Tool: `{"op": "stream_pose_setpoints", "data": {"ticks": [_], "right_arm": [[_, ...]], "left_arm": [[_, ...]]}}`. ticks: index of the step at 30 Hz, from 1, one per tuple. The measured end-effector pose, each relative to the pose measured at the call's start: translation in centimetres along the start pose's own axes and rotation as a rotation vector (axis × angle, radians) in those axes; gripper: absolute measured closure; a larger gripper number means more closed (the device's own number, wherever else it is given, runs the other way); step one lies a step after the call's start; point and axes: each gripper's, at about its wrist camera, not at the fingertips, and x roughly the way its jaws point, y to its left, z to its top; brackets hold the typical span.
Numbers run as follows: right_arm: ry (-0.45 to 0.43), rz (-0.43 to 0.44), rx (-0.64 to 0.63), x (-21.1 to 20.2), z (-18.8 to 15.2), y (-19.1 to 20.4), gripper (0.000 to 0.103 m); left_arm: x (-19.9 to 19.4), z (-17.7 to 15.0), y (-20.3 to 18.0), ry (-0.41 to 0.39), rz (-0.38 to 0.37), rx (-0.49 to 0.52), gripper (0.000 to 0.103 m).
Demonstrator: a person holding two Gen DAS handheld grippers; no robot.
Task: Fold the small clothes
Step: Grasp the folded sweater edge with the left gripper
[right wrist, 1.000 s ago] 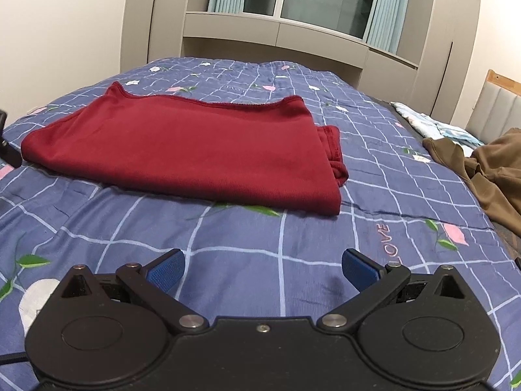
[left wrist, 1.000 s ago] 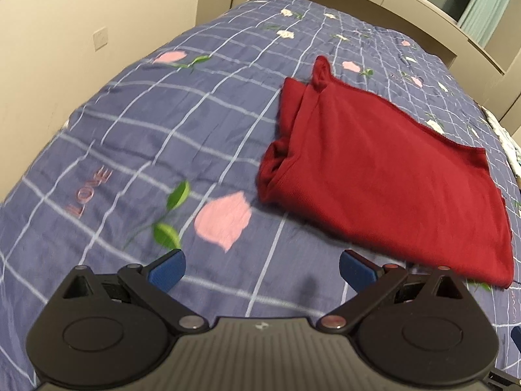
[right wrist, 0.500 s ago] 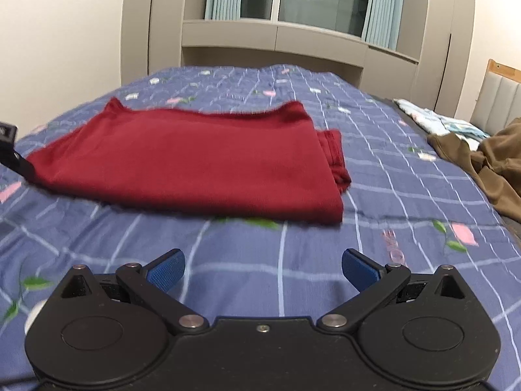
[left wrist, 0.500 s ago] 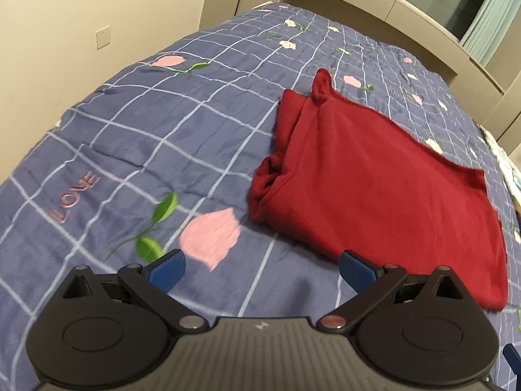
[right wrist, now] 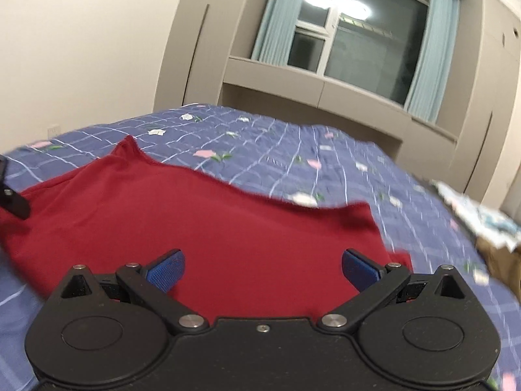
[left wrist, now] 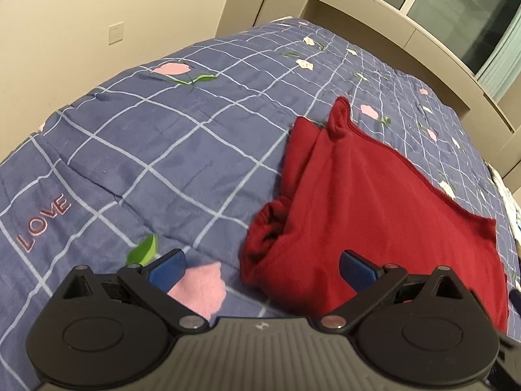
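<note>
Wall: a plain cream wall is seen on the far left of the left wrist view, with a pale switch plate set into it.
Bed cover: the surface is covered by a blue quilt crossed with a pale grid, printed with pink flowers and green leaves; the word "LOVE" is stitched in pink near its left edge.
Left gripper: the left gripper is held low over the quilt with its blue-padded fingers spread wide and nothing between them; the left pad is placed over a pink flower, the right pad over the red cloth.
Garment: a dark red garment is laid partly folded on the quilt, right of centre in the left wrist view, with a bunched sleeve at its near left corner.
Right gripper: the right gripper is held directly over the red garment, fingers spread apart and empty; whether the cloth is touched cannot be told.
Window: a dark window with pale blue curtains is set above a beige built-in ledge behind the bed.
Far right: a brown cloth and a light patterned fabric are seen at the bed's right edge, blurred.
</note>
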Motion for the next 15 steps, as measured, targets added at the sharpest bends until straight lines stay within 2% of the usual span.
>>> {"op": "stream_pose_setpoints", "data": {"ticks": [4, 6, 9, 12, 14, 15], "right_arm": [[0.031, -0.006, -0.091, 2.3, 0.1, 1.0, 0.001], [0.059, 0.003, -0.119, 3.0, -0.4, 1.5, 0.001], [0.053, -0.007, -0.141, 3.0, -0.8, 2.0, 0.001], [0.025, -0.032, -0.172, 2.6, -1.3, 2.6, 0.001], [0.009, -0.048, -0.195, 2.5, -1.4, 3.0, 0.001], [0.006, -0.052, -0.201, 2.6, -1.4, 3.2, 0.001]], "left_arm": [[0.4, 0.3, 0.1, -0.008, -0.008, -0.001, 0.001], [0.5, 0.2, 0.3, -0.012, -0.026, -0.002, 0.001], [0.3, 0.0, 0.6, -0.034, -0.068, -0.015, 0.002], [0.1, 0.0, 1.1, -0.053, -0.103, -0.044, 0.013], [0.0, -0.1, 1.2, -0.062, -0.128, -0.053, 0.025], [0.0, -0.1, 1.3, -0.063, -0.144, -0.055, 0.037]]}}
